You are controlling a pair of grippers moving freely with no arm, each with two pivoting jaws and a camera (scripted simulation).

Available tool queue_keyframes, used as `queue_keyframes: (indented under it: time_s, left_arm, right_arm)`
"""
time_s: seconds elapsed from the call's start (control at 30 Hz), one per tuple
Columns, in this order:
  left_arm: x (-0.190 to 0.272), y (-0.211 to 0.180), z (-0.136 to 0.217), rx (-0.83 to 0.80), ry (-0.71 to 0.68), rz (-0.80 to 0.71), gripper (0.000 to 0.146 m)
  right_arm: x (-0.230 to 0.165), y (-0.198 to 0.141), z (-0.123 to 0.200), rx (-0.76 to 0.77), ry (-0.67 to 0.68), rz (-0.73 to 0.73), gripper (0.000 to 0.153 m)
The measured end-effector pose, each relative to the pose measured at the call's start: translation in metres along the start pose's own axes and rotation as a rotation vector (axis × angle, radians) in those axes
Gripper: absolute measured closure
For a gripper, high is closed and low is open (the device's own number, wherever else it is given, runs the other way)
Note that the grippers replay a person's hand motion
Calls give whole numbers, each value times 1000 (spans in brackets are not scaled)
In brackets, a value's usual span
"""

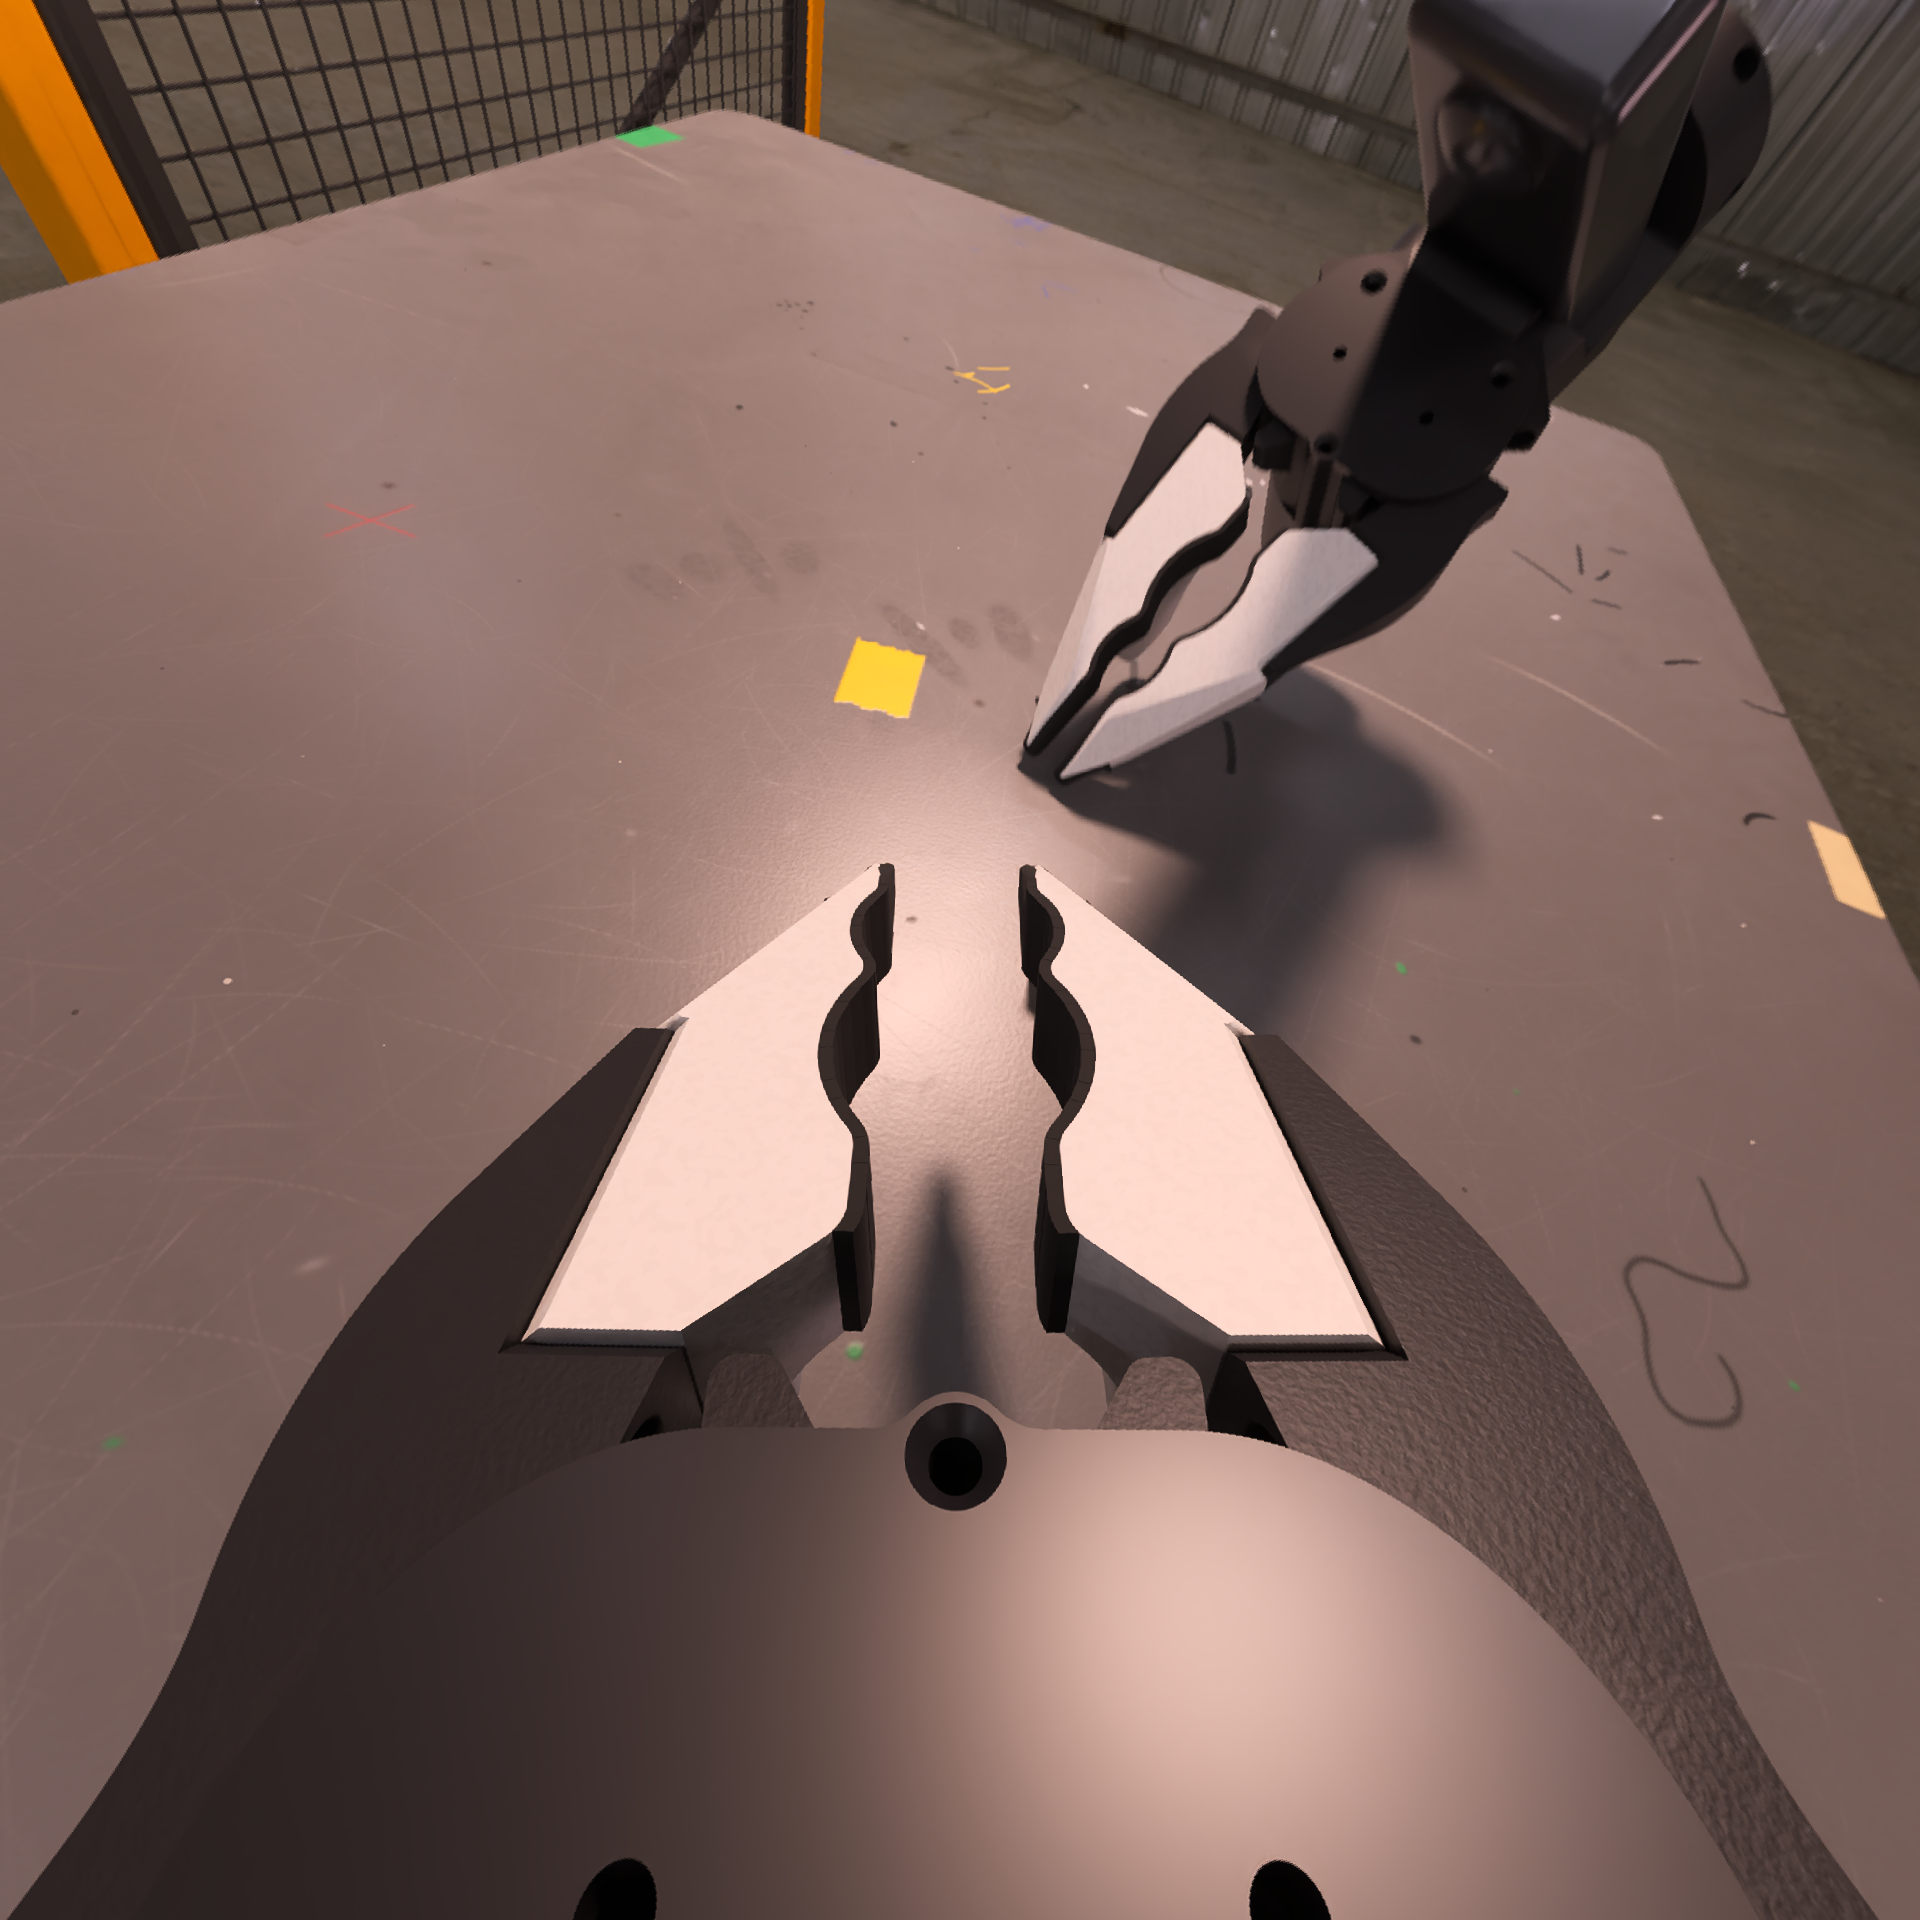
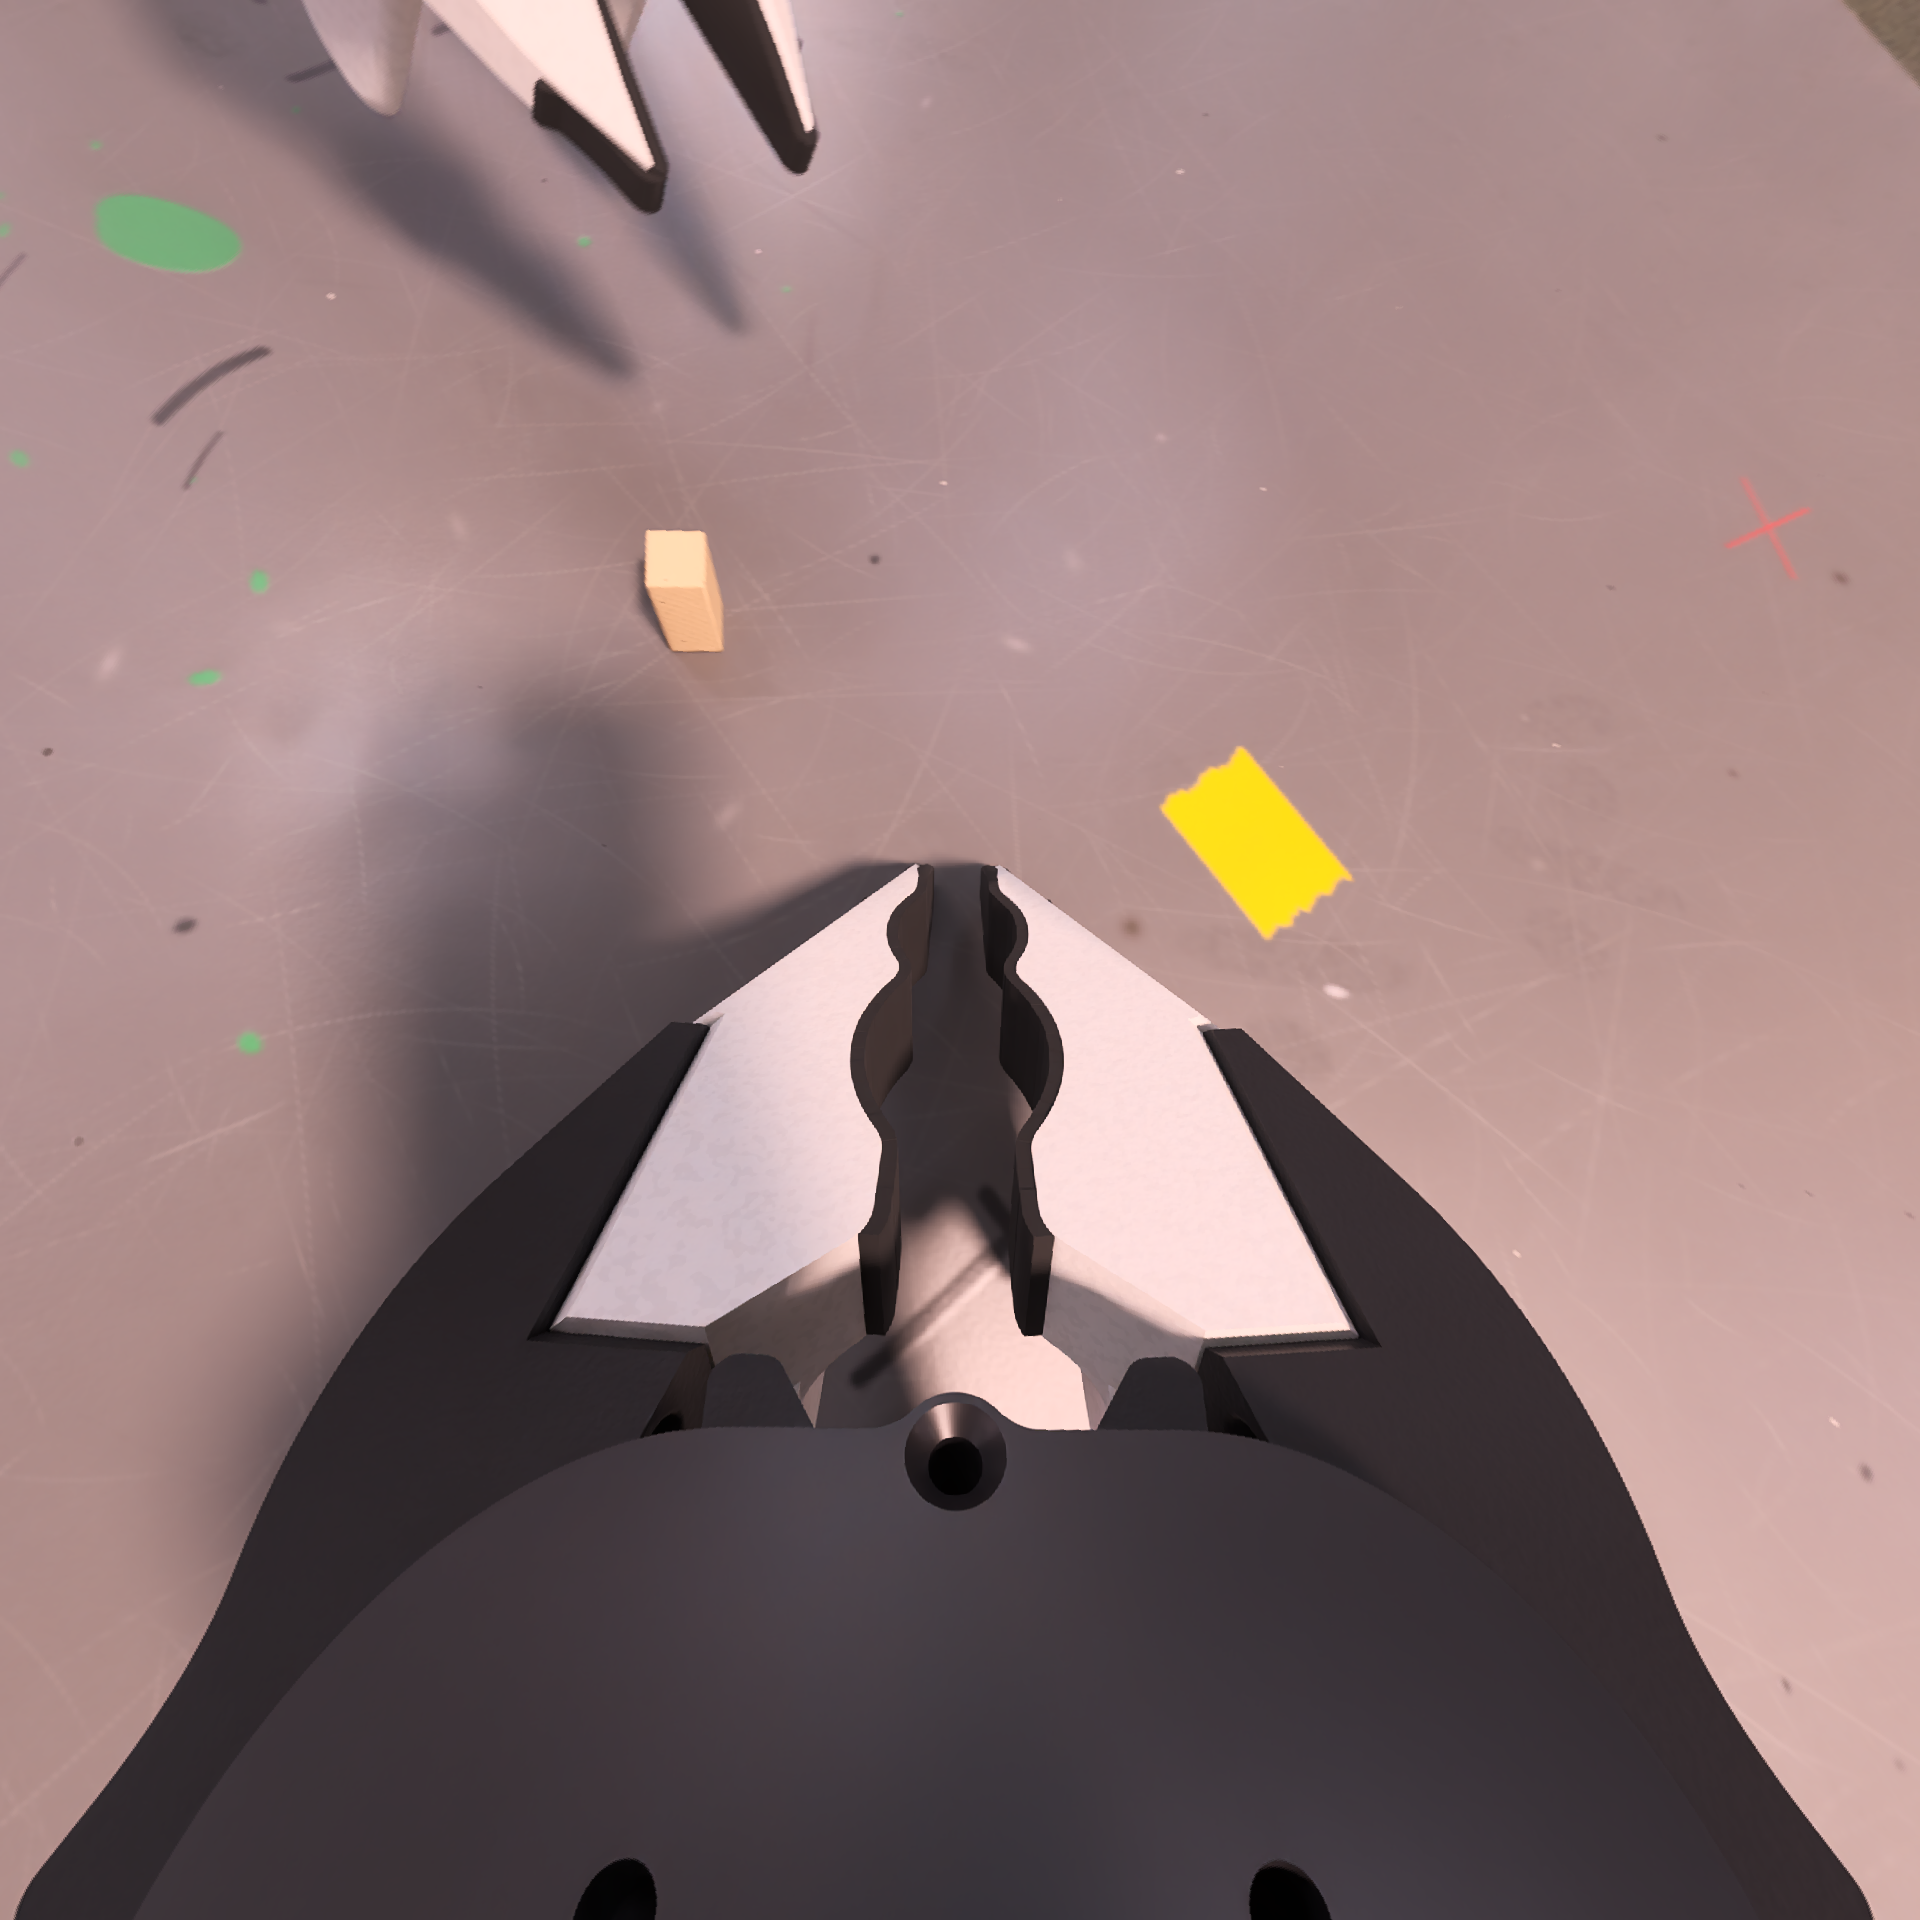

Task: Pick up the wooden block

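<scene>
The wooden block (image 2: 683, 590) is a small pale block lying on the grey table (image 2: 1351, 416), ahead and a little left of my right gripper (image 2: 956, 873). The right gripper's jaws stand almost together with a thin gap and hold nothing. In the left wrist view the right gripper (image 1: 1051, 761) points down with its tips just at the table (image 1: 416, 831). My left gripper (image 1: 956, 878) is open and empty above the table. It also shows at the top of the right wrist view (image 2: 722, 177), beyond the block. The block does not show in the left wrist view.
A yellow tape patch (image 1: 880, 677) lies on the table near the right gripper's tips, also in the right wrist view (image 2: 1255, 842). A green paint spot (image 2: 166, 234) lies far left. A mesh fence with orange posts (image 1: 416, 104) stands beyond the table's far edge.
</scene>
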State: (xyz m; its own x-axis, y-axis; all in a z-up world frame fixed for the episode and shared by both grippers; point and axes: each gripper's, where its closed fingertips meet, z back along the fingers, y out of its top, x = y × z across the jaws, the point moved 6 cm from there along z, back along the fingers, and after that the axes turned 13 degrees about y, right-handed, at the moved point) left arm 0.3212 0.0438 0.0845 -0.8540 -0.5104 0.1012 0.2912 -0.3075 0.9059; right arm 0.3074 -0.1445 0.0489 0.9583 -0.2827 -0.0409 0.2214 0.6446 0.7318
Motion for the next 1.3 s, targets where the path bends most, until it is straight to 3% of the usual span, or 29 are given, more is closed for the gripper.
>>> queue_keyframes:
  time_s: [0.07,0.13,0.23,0.3,0.33,0.4,0.53,0.67,0.8,0.9,1.07,1.17,1.23,1.3]
  left_arm:
    - [0,-1,-1,-11,7,-15,122]
    - [0,-1,-1,-6,8,-16,122]
    - [0,-1,0,-2,3,-1,122]
    - [0,-1,-1,-7,-4,2,122]
    - [0,-1,-1,-8,-5,-1,122]
    - [0,-1,-1,-9,0,-7,122]
    - [-4,1,1,15,13,17,123]
    - [-13,7,5,74,62,50,122]
    - [-28,15,17,186,180,69,123]
    - [-37,17,23,241,208,128,123]
    - [-35,14,21,175,128,222,123]
    - [-30,11,17,133,66,247,123]
    - [-26,9,16,117,19,263,122]
    - [-23,8,15,106,-31,289,121]
  right_arm:
    - [7,-1,11,16,-49,2,144]
    - [26,-10,41,47,-184,-31,144]
    - [67,-50,102,0,-479,-234,144]
    - [82,-76,126,-31,-574,-346,140]
    - [85,-83,133,-40,-613,-366,130]
    - [83,-84,144,-17,-630,-353,123]
    - [69,-68,158,11,-552,-334,128]
    - [35,-40,127,-15,-220,-312,129]
    - [1,20,51,85,-14,-126,128]
    - [-21,46,-2,113,106,-86,125]
    - [-38,46,-43,-46,113,-4,123]
    - [-38,48,-47,-56,59,54,141]
    - [-37,58,-40,-17,-57,197,143]
    - [-36,71,-28,65,-292,396,143]
